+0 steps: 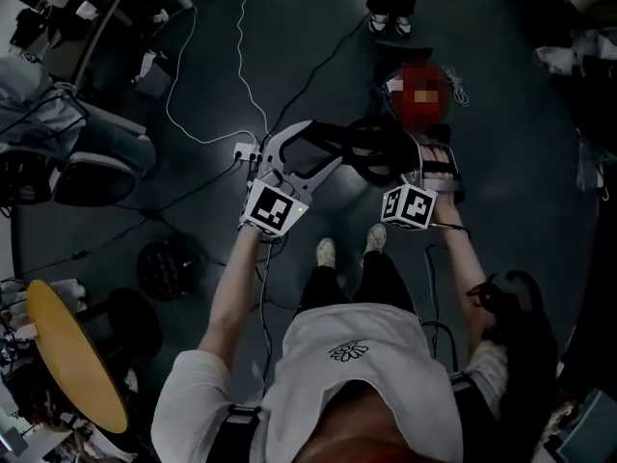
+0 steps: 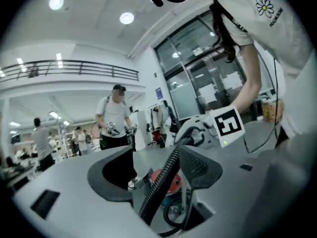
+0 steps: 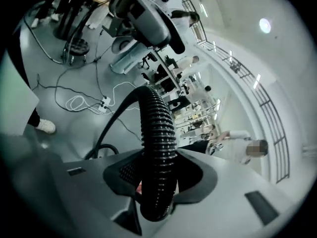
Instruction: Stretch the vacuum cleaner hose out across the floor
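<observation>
Right gripper view shows the black ribbed vacuum hose [image 3: 157,133] going straight up between the jaws of my right gripper [image 3: 159,170]. Both jaws press on it, so this gripper holds the hose tight.

In the left gripper view the same hose slants through my left gripper [image 2: 154,168]. It leans on one jaw. The other jaw stands apart from it with a gap, so this gripper is open wide and the hose only rests in it. Under the hose I can see the red vacuum cleaner [image 2: 174,182] down on the floor.

In the head view I hold both grippers up in front of me, off the floor. The hose runs from one to the other, with a loop hanging by the right one.

The floor [image 1: 521,162] is dark grey and smooth. A thin white cable [image 1: 241,46] snakes over it to a power strip [image 1: 244,149]. A round yellow table [image 1: 77,355] and a grey chair [image 1: 96,157] stand to my left. Another person's shoes [image 1: 389,24] show ahead of me.

The room is a big bright hall with round ceiling lights [image 2: 127,18], a balcony railing [image 2: 74,67] and glass doors [image 2: 198,88].

My white shirt has a flower picture [image 2: 265,6]. The letters beside it are too small to read.
</observation>
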